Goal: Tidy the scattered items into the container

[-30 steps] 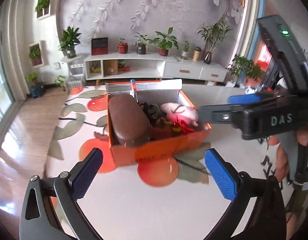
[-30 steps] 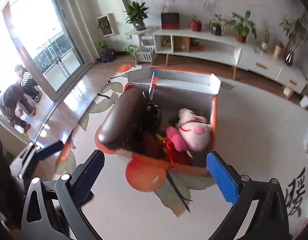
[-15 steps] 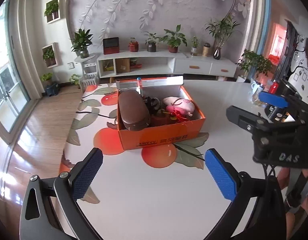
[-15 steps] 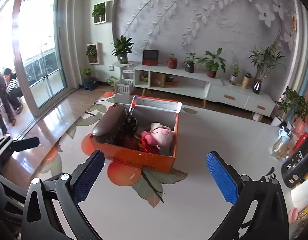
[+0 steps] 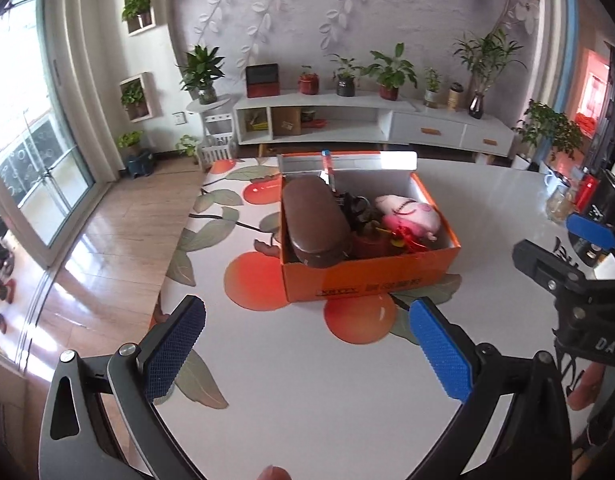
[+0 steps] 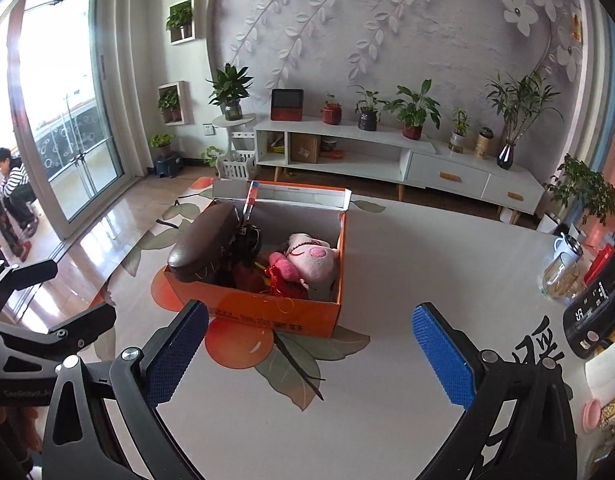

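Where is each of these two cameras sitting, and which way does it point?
Left wrist: rides the left gripper, looking across the table at the orange box; the right gripper and fingers show at right.
Right wrist: rides the right gripper, facing the same box; the left gripper shows at left.
Shared: box, pink plush toy, white cabinet.

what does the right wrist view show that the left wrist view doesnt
Only the right wrist view: a seated person in a striped top by the glass door, and the left gripper at its left edge. Only the left wrist view: the right gripper at its right edge. Both: the orange box holding a brown case and a pink plush, on the fruit-print table, with the view's own gripper open and empty.
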Tool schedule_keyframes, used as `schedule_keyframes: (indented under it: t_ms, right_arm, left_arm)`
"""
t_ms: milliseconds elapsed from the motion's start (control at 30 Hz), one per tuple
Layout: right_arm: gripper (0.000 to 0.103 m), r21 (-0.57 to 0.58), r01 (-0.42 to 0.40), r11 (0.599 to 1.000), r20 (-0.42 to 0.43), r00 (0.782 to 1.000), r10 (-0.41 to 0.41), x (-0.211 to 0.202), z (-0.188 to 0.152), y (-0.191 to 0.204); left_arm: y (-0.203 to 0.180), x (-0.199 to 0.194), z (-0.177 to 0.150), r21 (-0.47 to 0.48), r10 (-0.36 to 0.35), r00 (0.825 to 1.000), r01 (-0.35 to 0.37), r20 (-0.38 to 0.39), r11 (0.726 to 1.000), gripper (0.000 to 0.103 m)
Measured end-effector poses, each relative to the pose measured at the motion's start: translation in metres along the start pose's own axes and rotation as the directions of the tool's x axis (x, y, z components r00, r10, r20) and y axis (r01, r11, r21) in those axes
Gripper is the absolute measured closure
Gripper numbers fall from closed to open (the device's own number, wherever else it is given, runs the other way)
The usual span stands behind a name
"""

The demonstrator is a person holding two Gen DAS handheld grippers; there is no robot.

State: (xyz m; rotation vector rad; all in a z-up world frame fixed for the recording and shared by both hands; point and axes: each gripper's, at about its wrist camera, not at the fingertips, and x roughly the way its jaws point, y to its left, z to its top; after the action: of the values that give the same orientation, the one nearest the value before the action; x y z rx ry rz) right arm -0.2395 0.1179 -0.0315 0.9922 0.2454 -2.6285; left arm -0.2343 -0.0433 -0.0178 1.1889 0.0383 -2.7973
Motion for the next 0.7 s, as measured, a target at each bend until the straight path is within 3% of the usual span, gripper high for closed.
schedule_keyframes:
  t_ms: [200, 433, 700]
  right_arm:
    - [0.0, -0.01, -0.026, 1.0, -0.009, 1.0, 0.026, 0.007, 0.002, 0.004]
    - [0.0, -0.047, -0.03, 0.998, -0.014, 0.999, 0.029, 0.013, 0.0, 0.011]
    - [0.0, -0.046, -0.023, 0.999, -0.02, 1.0, 0.022, 0.015, -0.001, 0.006]
  left_arm:
    - [0.013, 0.012, 0.008, -0.031, -0.043, 0.999, 0.042, -0.029, 0.999, 0.0]
    - [0.007, 0.008, 0.004, 0.031, -0.041, 0.999, 0.042, -0.035, 0.999, 0.0]
    - [0.007, 0.001, 0.001, 0.027, -0.021, 1.0, 0.022, -0.023, 0.999, 0.0]
